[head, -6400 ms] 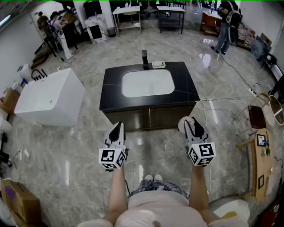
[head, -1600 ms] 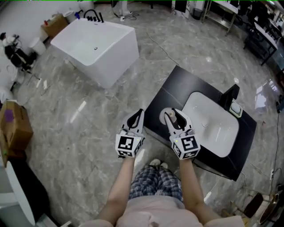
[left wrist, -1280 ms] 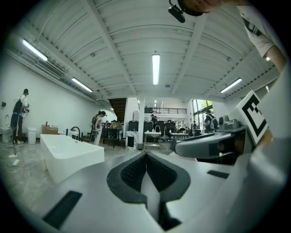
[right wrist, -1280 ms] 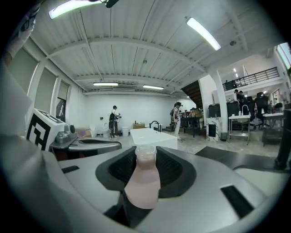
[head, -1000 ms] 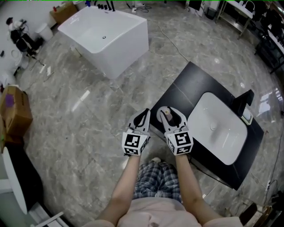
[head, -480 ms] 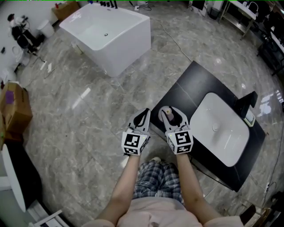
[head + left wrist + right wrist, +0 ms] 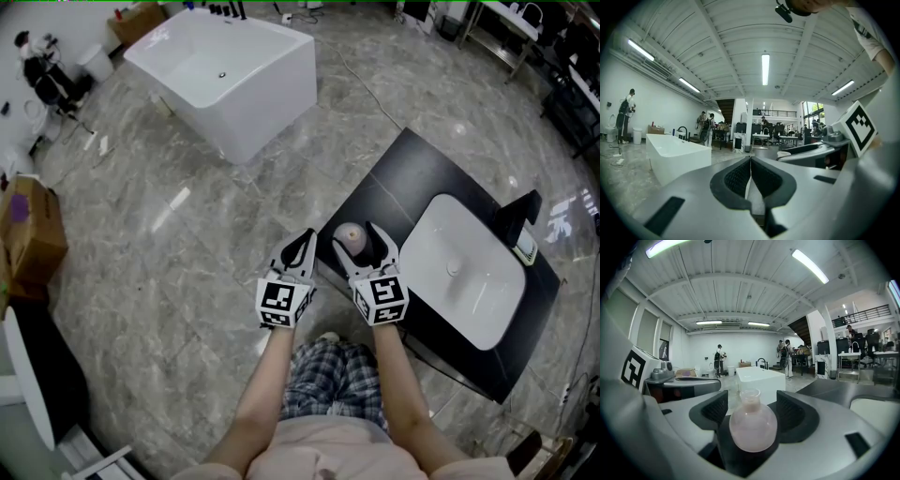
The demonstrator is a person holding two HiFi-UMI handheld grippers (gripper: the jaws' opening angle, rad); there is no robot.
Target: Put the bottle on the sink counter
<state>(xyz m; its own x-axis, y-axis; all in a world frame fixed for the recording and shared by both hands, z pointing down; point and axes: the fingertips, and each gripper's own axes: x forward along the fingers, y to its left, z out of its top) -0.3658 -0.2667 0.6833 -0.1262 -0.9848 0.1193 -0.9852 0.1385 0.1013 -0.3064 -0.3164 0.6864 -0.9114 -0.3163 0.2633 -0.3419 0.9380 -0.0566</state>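
My right gripper [image 7: 360, 242] has just been opening and its jaws now stand wide. The small, round-bellied, pale pink translucent bottle [image 7: 753, 425] sits upright between them, and both ribbed pads are clear of its sides. I hold nothing in this gripper.

The head view places the bottle on the black, flat-topped sink counter [image 7: 394, 187], at the corner nearest my grippers and close to the edge. It is well apart from the white oval basin [image 7: 464, 272]. I judge it to be resting on the surface, so the placement looks done.

My left gripper [image 7: 750, 176] hangs beside the counter's corner, over the floor. Its jaws are together and nothing is between them.

Handling notes, as judgement:
- Weight: light. The bottle is small and appears thin-walled.
- Stiffness: rigid, probably glass or hard plastic. It will not yield under the pads.
- Surface: smooth and curved, so the pads can slide off the belly.
- Fragility: treat as breakable. A knock could send it over the nearby edge.
- Hold point: across the widest part of the belly, pads square to it. The short neck is a narrower and less secure target.
- Withdrawal: draw the right gripper straight back, without brushing either side.
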